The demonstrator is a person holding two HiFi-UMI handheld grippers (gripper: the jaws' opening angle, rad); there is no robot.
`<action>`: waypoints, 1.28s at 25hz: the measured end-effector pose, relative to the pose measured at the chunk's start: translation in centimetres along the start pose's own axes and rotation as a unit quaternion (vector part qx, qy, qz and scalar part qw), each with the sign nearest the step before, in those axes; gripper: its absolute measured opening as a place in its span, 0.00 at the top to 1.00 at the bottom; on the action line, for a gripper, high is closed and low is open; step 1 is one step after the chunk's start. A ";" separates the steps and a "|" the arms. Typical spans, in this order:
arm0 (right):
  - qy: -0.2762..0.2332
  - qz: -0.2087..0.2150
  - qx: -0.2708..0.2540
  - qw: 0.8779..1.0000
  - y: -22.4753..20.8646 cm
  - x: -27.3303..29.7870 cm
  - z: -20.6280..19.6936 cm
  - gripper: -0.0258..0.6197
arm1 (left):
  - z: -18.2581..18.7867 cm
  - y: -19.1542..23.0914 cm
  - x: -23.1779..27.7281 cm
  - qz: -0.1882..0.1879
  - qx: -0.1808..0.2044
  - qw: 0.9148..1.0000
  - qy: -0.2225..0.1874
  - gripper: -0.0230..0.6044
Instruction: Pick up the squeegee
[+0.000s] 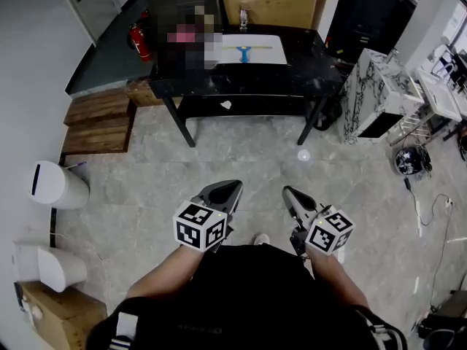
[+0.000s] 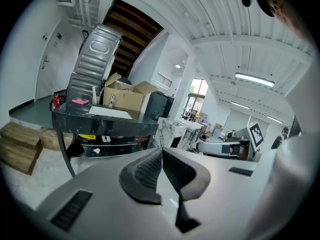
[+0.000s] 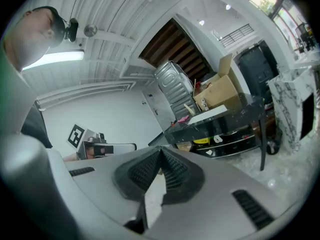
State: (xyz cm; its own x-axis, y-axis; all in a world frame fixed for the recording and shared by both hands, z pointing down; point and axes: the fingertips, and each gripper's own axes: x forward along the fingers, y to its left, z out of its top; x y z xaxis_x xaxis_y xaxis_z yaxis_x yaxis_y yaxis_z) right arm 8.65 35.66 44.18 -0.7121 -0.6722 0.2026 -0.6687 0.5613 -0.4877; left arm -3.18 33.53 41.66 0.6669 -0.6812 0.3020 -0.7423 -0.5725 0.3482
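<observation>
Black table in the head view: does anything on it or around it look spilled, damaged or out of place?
Nothing spilled or damaged. The blue squeegee lies flat on the white sheet. Only a small white scrap on the lower shelf and a pale round spot on the floor look stray.

Table (image 1: 314,68): black stone-look top, glossy, white veining. Floor (image 1: 146,195): grey stone-look tile, light sheen. Cardboard box (image 1: 270,9): brown, matt. Steps (image 1: 95,126): bare wood planks. Side cabinet (image 1: 368,93): white marble pattern, smooth. Left gripper (image 2: 161,150) and right gripper (image 3: 160,150): matt grey plastic shells. Pads (image 2: 147,171): black, ribbed, rubbery-looking. Squeegee (image 1: 243,50): blue, plastic-looking, on a matt white sheet (image 1: 270,49). Panel (image 2: 95,59) behind the table: ribbed bare metal.
</observation>
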 end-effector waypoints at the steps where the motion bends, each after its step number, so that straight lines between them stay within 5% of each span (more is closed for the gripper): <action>1: 0.000 0.002 -0.001 1.000 -0.5 -0.4 0.2 0.95 | 0.1 -0.5 0.5 0.001 0.003 1.000 -0.001 0.94; 18: 0.012 0.031 0.023 0.999 -6.2 -3.8 0.8 0.95 | -1.6 -4.9 4.8 0.043 0.006 0.999 0.018 0.94; 32: 0.013 0.024 0.015 1.000 -8.1 1.4 2.6 0.95 | 0.5 0.5 7.8 0.049 -0.004 0.999 0.012 0.94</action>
State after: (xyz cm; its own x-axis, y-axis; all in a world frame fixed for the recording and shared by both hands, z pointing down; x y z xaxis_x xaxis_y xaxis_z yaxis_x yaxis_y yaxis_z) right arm 13.63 28.89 46.18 -0.7491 -0.6315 0.2003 -0.6269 0.5781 -0.5222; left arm 1.65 27.71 43.78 0.5930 -0.7221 0.3563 -0.8034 -0.5006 0.3224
